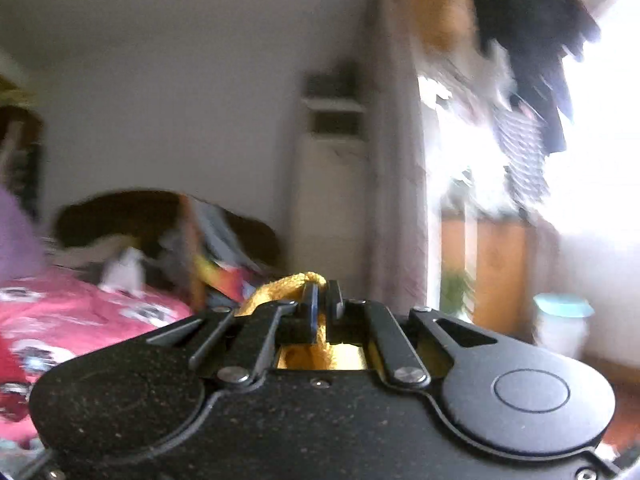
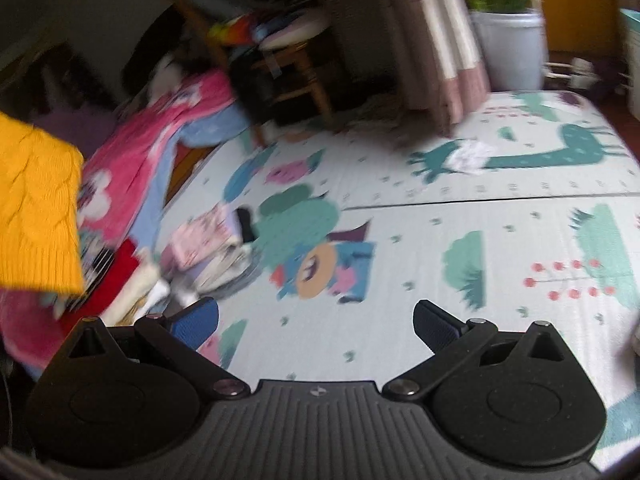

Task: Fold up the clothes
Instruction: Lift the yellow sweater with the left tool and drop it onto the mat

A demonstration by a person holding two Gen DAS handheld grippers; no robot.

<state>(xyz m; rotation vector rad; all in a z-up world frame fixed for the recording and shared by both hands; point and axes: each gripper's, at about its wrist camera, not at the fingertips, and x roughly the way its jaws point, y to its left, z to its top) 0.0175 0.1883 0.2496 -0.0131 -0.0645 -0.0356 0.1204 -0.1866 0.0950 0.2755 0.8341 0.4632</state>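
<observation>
My left gripper (image 1: pixel 323 300) is shut on a fold of a yellow knit sweater (image 1: pixel 280 284), which bulges over and under its closed fingers as the gripper points level across the room. In the right wrist view the same yellow sweater (image 2: pixel 36 204) hangs in the air at the left edge. My right gripper (image 2: pixel 316 324) stands open above the printed play mat (image 2: pixel 420 240) with nothing between its blue-padded fingers. A heap of clothes (image 2: pixel 132 168), pink, blue and red, lies along the left of the mat, with a small stack of folded pieces (image 2: pixel 208 244) beside it.
A wooden chair (image 2: pixel 288 60) loaded with cushions stands past the mat. A curtain (image 2: pixel 436 40) hangs beside a white plant pot (image 2: pixel 512 48). A standing air conditioner (image 1: pixel 332 184) sits in the corner. A white crumpled cloth (image 2: pixel 468 156) lies on the far mat.
</observation>
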